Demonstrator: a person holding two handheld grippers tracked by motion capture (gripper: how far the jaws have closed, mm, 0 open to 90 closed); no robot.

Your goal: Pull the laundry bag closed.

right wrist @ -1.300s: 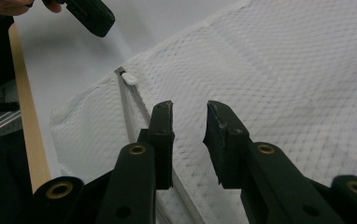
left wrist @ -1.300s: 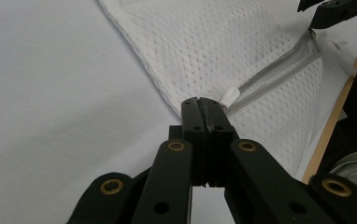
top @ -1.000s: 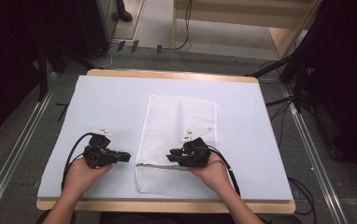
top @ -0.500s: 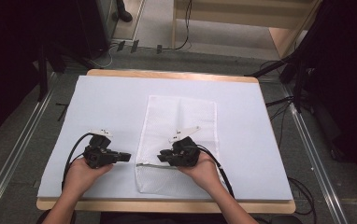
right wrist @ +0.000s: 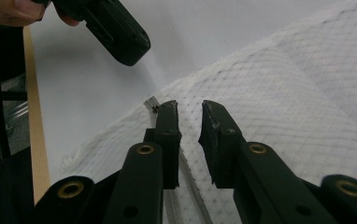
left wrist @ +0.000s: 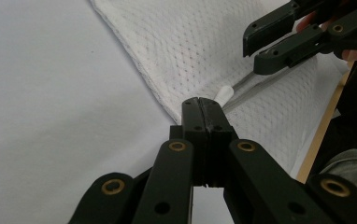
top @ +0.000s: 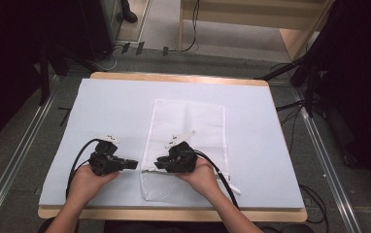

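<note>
A white mesh bag [top: 188,126] lies flat on the pale sheet [top: 115,111], with its zipper [top: 148,171] running across near the front end. My left gripper [top: 134,164] is shut with its jaws pressed together, just off the bag's left edge. In the left gripper view its tip [left wrist: 200,103] sits beside a small white zipper tab [left wrist: 224,94]. In the right gripper view it [right wrist: 130,53] hangs clear of the bag [right wrist: 284,84]. My right gripper [top: 158,164] rests on the bag, open. The zipper [right wrist: 186,172] passes under the gap between its jaws [right wrist: 189,109].
The sheet covers a wooden table whose edge [top: 174,77] shows at the back and front. Cables trail from both grippers, one [top: 225,182] across the bag's right front. Dark stands and cables lie on the floor around the table.
My right gripper has slid left along the zipper toward the left gripper. The left hand has stayed where it was.
</note>
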